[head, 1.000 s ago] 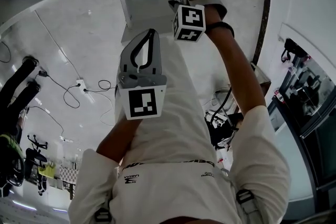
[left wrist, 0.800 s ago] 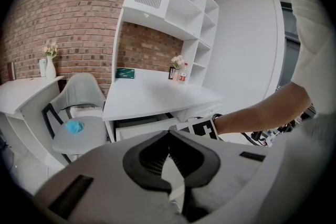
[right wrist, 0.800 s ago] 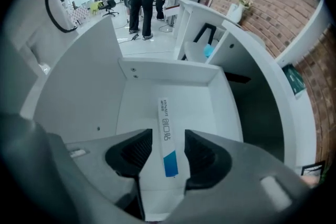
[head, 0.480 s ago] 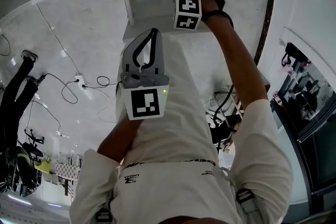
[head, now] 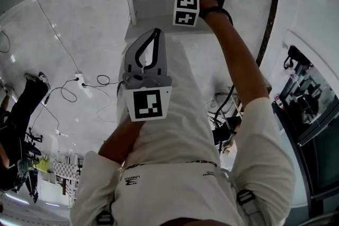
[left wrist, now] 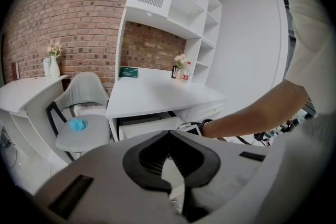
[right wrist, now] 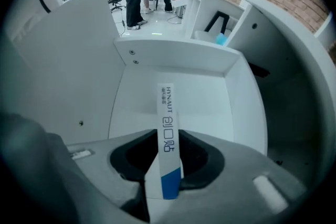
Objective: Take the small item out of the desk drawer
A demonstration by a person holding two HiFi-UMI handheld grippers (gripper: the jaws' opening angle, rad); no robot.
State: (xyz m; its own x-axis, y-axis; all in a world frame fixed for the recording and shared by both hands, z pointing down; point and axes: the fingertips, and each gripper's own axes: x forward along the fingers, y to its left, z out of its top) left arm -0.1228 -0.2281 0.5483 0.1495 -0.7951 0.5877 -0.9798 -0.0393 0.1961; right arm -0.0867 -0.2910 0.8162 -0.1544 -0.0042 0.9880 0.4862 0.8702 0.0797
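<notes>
**Box gripped inside opened drawer**

Print in dark letters is seen along the top of the box, which is slim and white with a blue band at its near end. It is held between the jaws of the right gripper, which is pointed straight down into the drawer. The jaws have just been closing. In the right gripper view both dark pads are seen against the long sides of the box, so it is clamped at a middling width. The far end of the box is raised over the pale drawer floor, well short of the back wall.

In the head view the right gripper is reached forward at the end of the person's outstretched arm, with its marker cube turned upward. The drawer is pulled out from under the white desk.

The left gripper is held lower and nearer the body, apart from the drawer. Its jaws are brought together at the tips and nothing is carried between them. Beyond them, in the left gripper view, a grey chair is seen beside the desk, a blue object is lying on its seat, and a brick wall is seen behind.
</notes>
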